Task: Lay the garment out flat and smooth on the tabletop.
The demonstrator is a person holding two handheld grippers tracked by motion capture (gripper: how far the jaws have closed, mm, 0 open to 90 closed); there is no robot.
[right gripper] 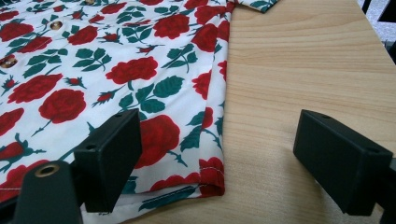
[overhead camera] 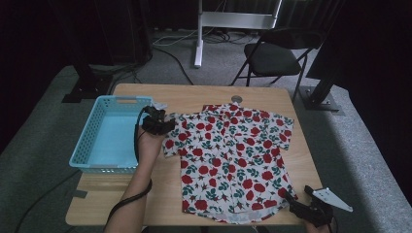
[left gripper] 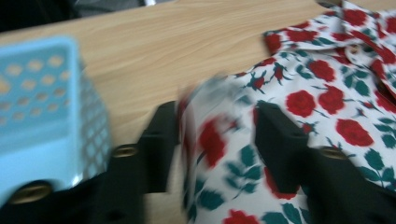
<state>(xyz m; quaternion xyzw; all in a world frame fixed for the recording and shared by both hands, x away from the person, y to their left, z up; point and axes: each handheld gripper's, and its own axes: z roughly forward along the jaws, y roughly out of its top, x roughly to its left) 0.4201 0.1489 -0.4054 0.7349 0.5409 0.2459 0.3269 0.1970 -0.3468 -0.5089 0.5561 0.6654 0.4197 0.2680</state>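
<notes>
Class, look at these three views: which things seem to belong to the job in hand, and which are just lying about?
Probably in the job:
shirt
left gripper, jaws either side of a sleeve fold
right gripper, open by the hem corner
basket, perhaps

Lying about:
chair
white stand
floor cables

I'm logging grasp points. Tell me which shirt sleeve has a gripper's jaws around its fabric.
The sleeve beside the blue basket: the left gripper has its jaws on either side of its cloth. The other sleeve lies flat, ungripped.
</notes>
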